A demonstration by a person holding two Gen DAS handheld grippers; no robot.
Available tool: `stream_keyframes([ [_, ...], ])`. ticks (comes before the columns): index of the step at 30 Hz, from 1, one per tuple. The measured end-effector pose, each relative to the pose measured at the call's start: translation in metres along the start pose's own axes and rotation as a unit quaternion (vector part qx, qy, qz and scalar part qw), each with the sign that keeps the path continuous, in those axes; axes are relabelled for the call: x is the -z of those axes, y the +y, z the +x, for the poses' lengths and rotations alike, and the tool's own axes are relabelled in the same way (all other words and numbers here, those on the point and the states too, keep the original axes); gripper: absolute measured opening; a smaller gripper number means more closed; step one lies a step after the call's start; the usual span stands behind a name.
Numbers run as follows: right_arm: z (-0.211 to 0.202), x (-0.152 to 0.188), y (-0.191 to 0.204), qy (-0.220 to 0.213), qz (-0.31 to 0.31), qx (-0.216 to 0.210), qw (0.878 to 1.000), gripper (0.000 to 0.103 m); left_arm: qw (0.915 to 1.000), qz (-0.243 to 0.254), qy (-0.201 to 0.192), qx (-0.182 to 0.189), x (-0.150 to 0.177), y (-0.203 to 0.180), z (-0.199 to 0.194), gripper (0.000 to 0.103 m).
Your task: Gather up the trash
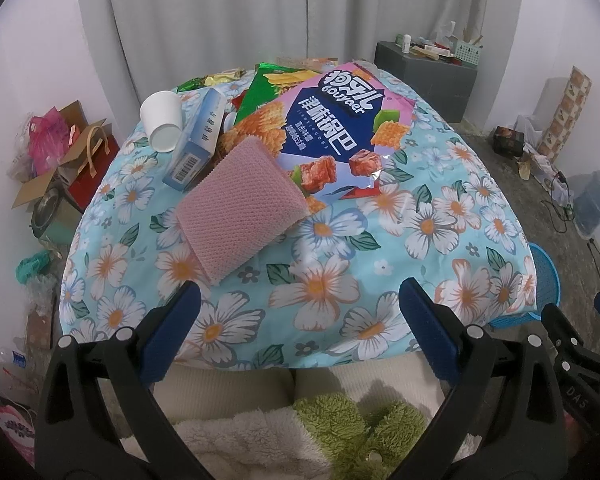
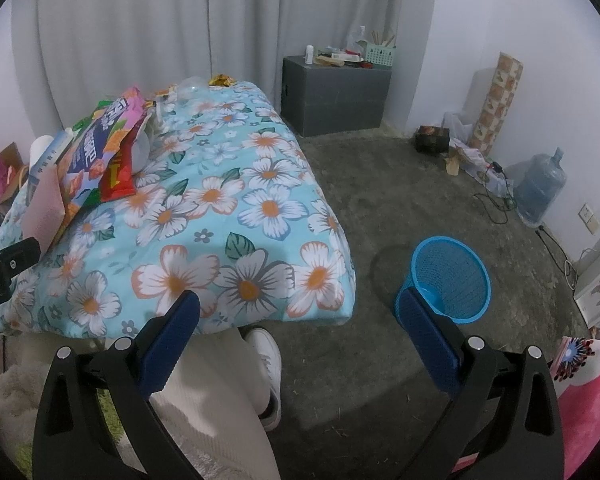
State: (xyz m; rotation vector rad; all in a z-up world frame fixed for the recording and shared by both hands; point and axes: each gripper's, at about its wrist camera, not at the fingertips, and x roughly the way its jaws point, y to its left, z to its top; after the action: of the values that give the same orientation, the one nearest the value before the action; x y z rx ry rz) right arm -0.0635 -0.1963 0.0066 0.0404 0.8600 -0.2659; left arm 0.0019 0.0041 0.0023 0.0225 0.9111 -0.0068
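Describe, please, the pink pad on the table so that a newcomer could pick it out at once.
Start at the table with the blue flowered cloth and find the trash pile on it. At the pile's near edge lies the pink pad, partly under the big snack bag. It alone is plain, matte and dimpled; the white paper cup and blue-white carton sit behind it.

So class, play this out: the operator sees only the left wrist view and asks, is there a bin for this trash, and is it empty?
Observer: Yes, a blue mesh bin stands on the floor, right of the table. Its inside looks empty.
Operator: Is my right gripper holding anything?
Observer: No, the right gripper is open and empty, pointed between table and bin.
Operator: Anything under the big snack bag?
Observer: A red packet pokes out beneath the purple snack bag.
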Motion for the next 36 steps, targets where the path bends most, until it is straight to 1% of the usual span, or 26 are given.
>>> stream_keyframes([
  [36, 0.0007, 0.0007, 0.0000, 0.001, 0.003, -0.002, 1.000, 0.097, 1.0000, 0.002, 0.001, -0.003, 0.0055, 0.0027, 0.0024, 0.094],
])
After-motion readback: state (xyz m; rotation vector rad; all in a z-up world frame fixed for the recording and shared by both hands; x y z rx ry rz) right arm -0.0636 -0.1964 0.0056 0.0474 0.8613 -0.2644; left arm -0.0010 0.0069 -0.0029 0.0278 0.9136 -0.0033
